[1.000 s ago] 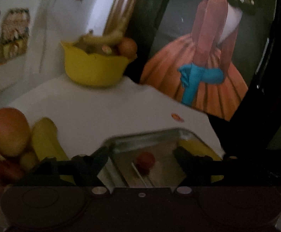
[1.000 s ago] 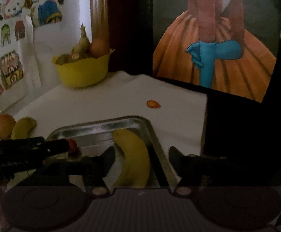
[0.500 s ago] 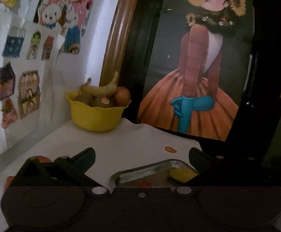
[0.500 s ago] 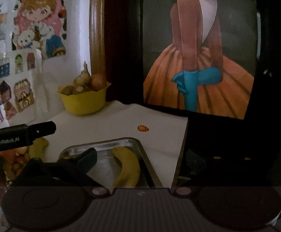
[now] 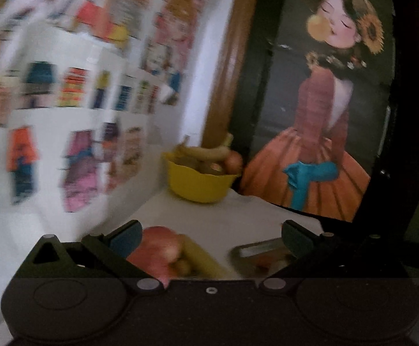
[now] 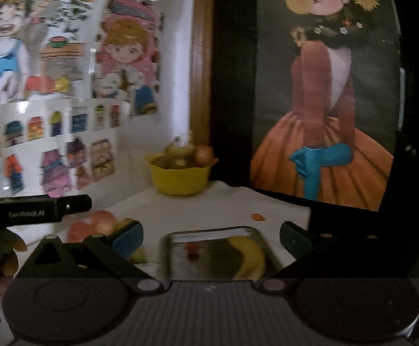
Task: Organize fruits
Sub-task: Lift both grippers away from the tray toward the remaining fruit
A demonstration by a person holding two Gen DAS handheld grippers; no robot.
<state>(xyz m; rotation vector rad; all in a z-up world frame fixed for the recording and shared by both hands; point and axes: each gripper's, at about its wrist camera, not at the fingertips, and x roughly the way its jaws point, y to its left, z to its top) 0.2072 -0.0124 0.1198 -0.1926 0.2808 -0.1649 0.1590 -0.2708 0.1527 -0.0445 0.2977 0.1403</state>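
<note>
A metal tray (image 6: 174,238) on the white table holds a banana (image 6: 249,256) and a small red fruit (image 6: 192,248). The tray also shows in the left wrist view (image 5: 255,249). A loose pile with a reddish mango (image 5: 154,250) and a yellow fruit (image 5: 200,256) lies left of the tray; the mango also shows in the right wrist view (image 6: 101,222). My left gripper (image 5: 210,235) is open and empty above that pile. My right gripper (image 6: 210,238) is open and empty above the tray.
A yellow bowl (image 6: 179,178) of fruit stands at the back by the wall, also in the left wrist view (image 5: 199,186). A framed picture (image 6: 324,101) leans behind the table. Stickers cover the left wall (image 6: 65,115). A small orange sticker (image 6: 258,216) lies on the table.
Both grippers have risen and pulled back from the tray. The left one has swung left, now over the loose fruit pile. Both stay open.
</note>
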